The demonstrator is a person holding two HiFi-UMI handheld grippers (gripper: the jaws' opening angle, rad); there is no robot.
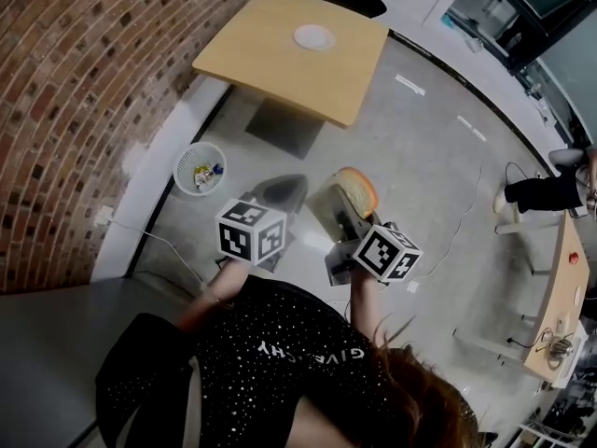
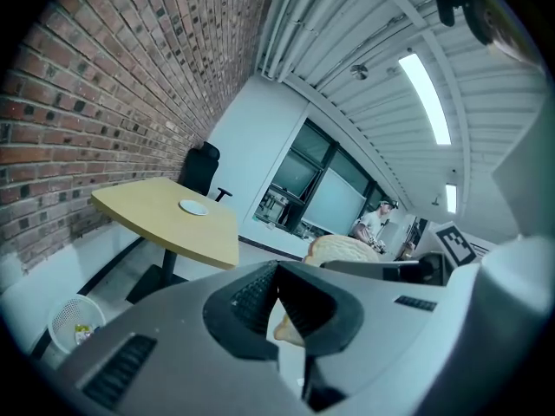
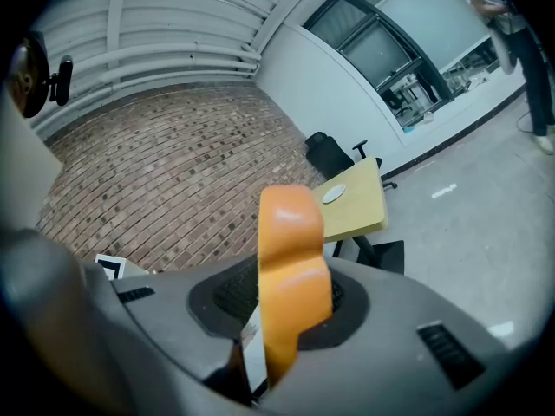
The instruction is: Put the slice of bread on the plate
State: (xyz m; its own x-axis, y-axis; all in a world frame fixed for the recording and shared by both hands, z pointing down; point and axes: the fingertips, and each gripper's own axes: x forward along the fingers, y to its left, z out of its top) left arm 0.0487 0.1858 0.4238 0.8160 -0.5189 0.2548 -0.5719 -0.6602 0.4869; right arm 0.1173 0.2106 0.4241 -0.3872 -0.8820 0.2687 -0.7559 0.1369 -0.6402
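On the table, white plate. Behind the table, black chair. Left of the table, brick wall. Below the table, at left, wire basket. Right of the table, slice of bread, beyond left gripper, tips together, empty.

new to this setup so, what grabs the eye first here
An orange-crusted slice of bread stands upright, clamped between the fingers of the right gripper, held above the floor. Ahead, a white plate sits empty on a yellow table beside the brick wall.
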